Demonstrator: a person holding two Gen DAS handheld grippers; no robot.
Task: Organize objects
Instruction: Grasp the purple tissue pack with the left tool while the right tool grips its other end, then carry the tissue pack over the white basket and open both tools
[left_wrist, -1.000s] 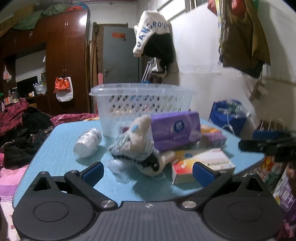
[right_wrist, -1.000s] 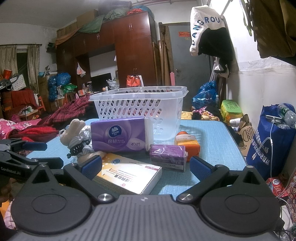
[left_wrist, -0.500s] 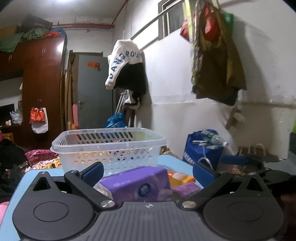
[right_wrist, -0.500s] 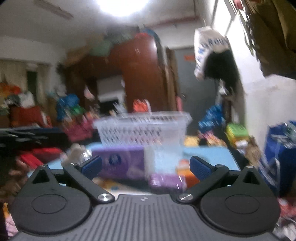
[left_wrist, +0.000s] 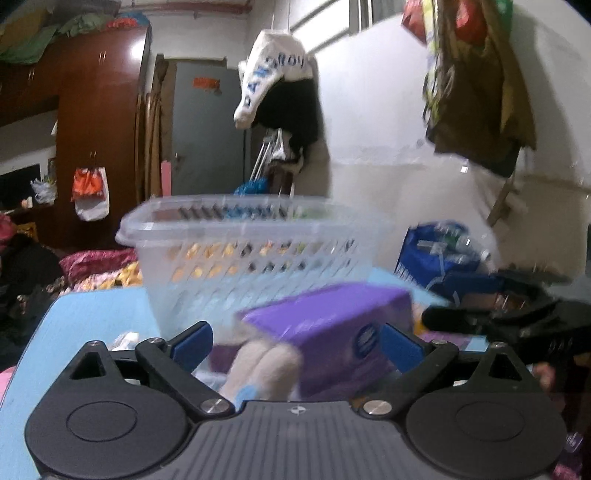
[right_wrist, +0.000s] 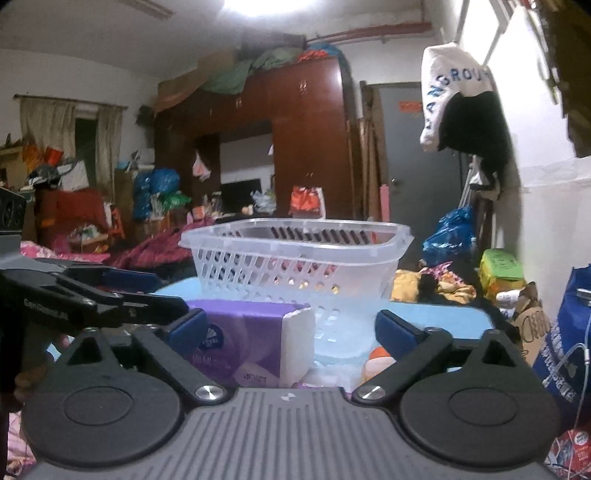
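A purple tissue pack (left_wrist: 332, 328) lies on the blue table (left_wrist: 92, 314) in front of a clear perforated basket (left_wrist: 240, 251). A cream plush toy (left_wrist: 258, 369) rests just below the pack. My left gripper (left_wrist: 295, 343) is open, and the pack and the toy show between its blue pads, blurred. My right gripper (right_wrist: 291, 332) is open with its jaws closing. The white end of the tissue pack (right_wrist: 243, 343) sits between its pads, which do not press on it. An orange item (right_wrist: 380, 356) peeks out beside the right pad. Each gripper appears at the edge of the other's view.
The basket (right_wrist: 295, 258) stands empty behind the pack. A blue bag (left_wrist: 439, 254) sits on the floor to the right of the table. Clothes hang on the white wall (left_wrist: 369, 129). Dark wardrobes and piled bedding fill the back left.
Both grippers have moved forward to the tissue pack and basket, which now look larger. The boxes near the table's front have dropped out of view. The right gripper's pads stand slightly closer together.
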